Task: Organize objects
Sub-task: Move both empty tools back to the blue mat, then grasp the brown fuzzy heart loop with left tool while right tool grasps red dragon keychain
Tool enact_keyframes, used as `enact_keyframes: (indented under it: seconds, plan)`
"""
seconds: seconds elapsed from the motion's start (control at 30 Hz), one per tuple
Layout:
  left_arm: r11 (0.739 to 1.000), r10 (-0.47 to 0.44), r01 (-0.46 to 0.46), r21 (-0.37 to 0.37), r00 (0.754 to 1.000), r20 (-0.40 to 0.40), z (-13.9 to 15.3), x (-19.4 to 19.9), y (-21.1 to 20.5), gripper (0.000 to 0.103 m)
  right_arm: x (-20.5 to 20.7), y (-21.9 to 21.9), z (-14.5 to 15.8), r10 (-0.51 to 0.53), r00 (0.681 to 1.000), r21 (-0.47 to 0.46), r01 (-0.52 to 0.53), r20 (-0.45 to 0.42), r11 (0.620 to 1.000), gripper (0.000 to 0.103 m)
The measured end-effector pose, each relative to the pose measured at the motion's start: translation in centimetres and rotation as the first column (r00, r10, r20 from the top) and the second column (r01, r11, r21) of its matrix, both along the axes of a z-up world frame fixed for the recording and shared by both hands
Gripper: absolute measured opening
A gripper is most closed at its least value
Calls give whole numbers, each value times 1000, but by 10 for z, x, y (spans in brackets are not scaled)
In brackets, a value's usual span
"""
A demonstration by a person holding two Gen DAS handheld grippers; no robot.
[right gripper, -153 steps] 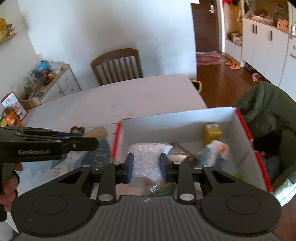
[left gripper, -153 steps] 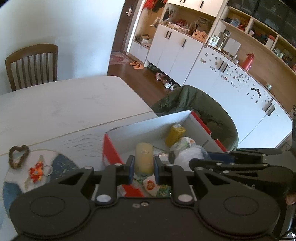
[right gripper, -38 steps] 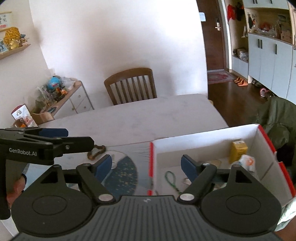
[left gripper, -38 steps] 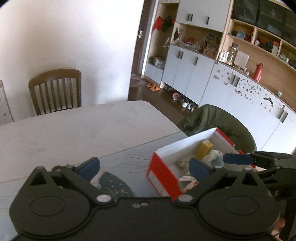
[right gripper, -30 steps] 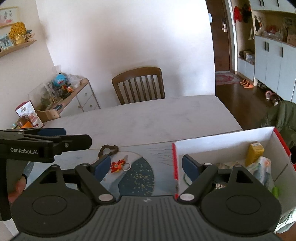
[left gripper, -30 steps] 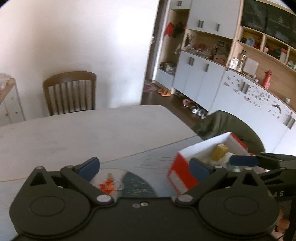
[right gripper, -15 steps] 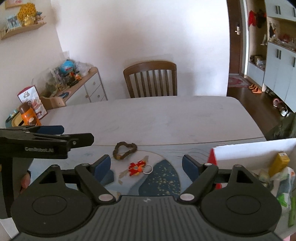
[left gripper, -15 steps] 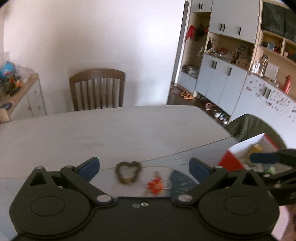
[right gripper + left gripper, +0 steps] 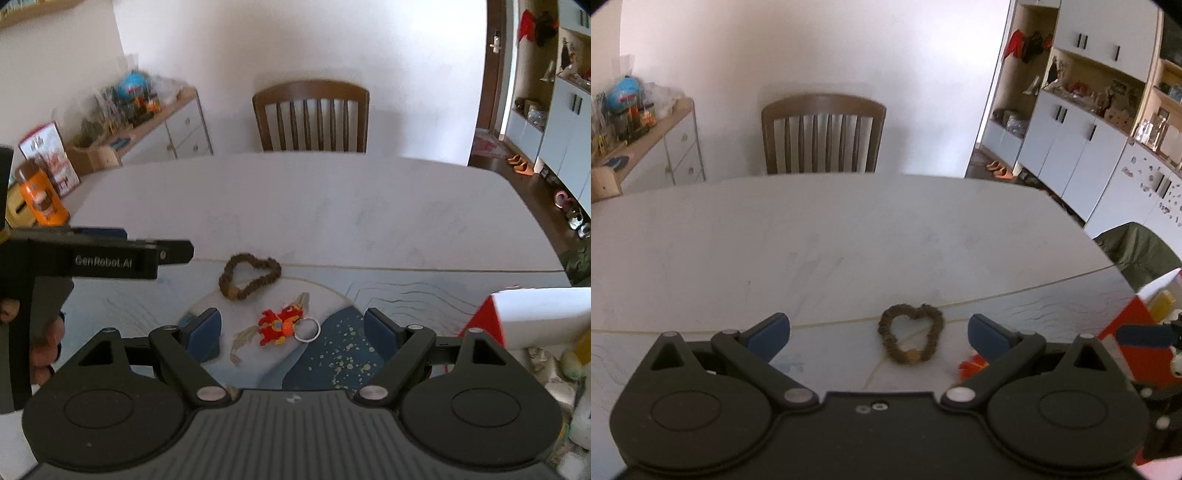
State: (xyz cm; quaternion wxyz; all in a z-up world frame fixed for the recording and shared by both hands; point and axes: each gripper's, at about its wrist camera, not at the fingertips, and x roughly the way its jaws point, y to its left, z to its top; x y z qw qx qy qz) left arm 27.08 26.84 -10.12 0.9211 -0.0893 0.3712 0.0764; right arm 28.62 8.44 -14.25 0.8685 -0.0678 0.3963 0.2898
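Observation:
A brown bead bracelet (image 9: 891, 345) lies on the table mat, straight ahead of my left gripper (image 9: 878, 330), which is open and holds nothing. A red keychain with a metal ring (image 9: 277, 325) lies between the spread fingers of my right gripper (image 9: 292, 330), also open and holding nothing. The bracelet (image 9: 229, 284) sits just beyond the keychain. A red and white box (image 9: 535, 310) stands at the right with a yellow carton (image 9: 1161, 299) and bags inside. In the right wrist view, the left gripper (image 9: 177, 252) reaches in from the left, held by a hand.
A blue patterned mat (image 9: 332, 354) covers the near part of the white table (image 9: 314, 206). A wooden chair (image 9: 312, 118) stands at the far side. A cluttered sideboard (image 9: 147, 122) is at the left, and a green jacket (image 9: 1137, 251) hangs at the right.
Both grippers let go of the items they held over the box, opened, and swung left. The box slid to the right edge; the bracelet and keychain now sit ahead.

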Motion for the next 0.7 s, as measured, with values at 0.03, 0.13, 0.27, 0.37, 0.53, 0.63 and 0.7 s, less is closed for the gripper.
enact_keyframes:
  seconds: [0.03, 0.13, 0.27, 0.37, 0.53, 0.63, 0.7]
  plan:
    - [1000, -2, 2, -2, 1000, -5, -3, 4, 2, 102, 2, 4, -5, 4, 1000, -13, -4, 0, 1000, 84]
    - [1000, 5, -5, -2, 1000, -26, -14, 13, 5, 102, 8, 15, -20, 25, 1000, -45, -26, -9, 999, 85]
    - [1000, 15, -16, -17, 998, -56, -31, 25, 7, 102, 17, 26, -35, 50, 998, -57, -52, -32, 997, 84]
    - [1000, -1, 0, -20, 997, -79, -43, 33, 8, 98, 23, 33, -45, 53, 997, -56, -56, -53, 997, 84]
    - [1000, -14, 11, -25, 995, -102, -54, 41, 9, 90, 30, 42, -57, 62, 997, -74, -66, -55, 995, 78]
    - [999, -34, 30, -36, 993, -115, -58, 49, 10, 85, 33, 48, -63, 79, 995, -80, -84, -64, 993, 75]
    - [999, -47, 43, -31, 992, -120, -61, 51, 8, 83, 34, 50, -67, 88, 993, -81, -94, -75, 992, 69]
